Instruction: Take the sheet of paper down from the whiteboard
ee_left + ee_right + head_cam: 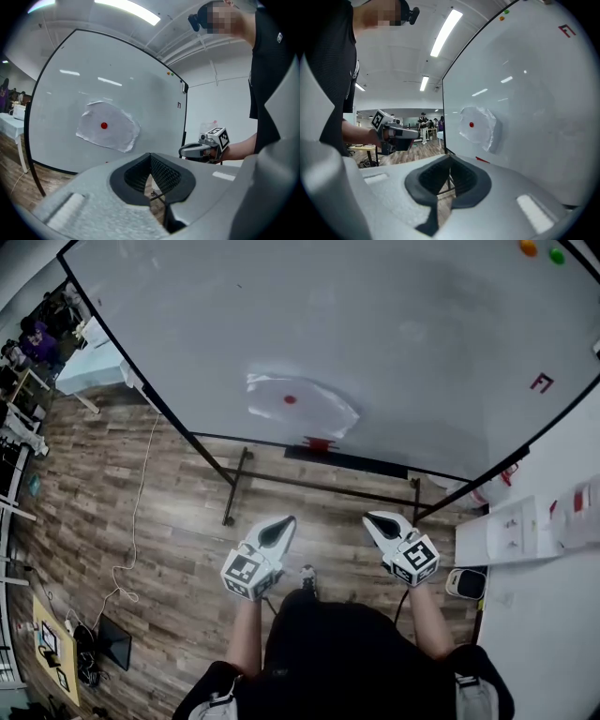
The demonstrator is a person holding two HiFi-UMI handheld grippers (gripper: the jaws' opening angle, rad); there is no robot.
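Two hand-held grippers, both mine, both short of the board. Left hand-held gripper (pixel 281 524): jaws closed, nothing between them, pointing roughly level at the whiteboard (pixel 394 343) and well apart from it. Wood floor (pixel 169 521) is underneath.

Middle: the sheet of paper (pixel 300 405) is crumpled with its edges lifting. It sits low on the whiteboard, pinned by one red magnet (pixel 290 399) near its centre. Just below it, on the board's bottom rail, is a small red item (pixel 318 442); I can't tell what it is.

Right hand-held gripper (pixel 375 519): jaws closed too, empty, level with the left one and also well apart from the board. At the board's far top right sit an orange magnet (pixel 529 247) and a green magnet (pixel 557 255), nowhere near the sheet.

Progress: nothing done as far as I see. The paper is up, the magnet is on it, and neither gripper touches either. I judge this the approach stage. Left to do: close in, open a jaw pair, deal with the red magnet, grip a paper edge, pull the sheet free.
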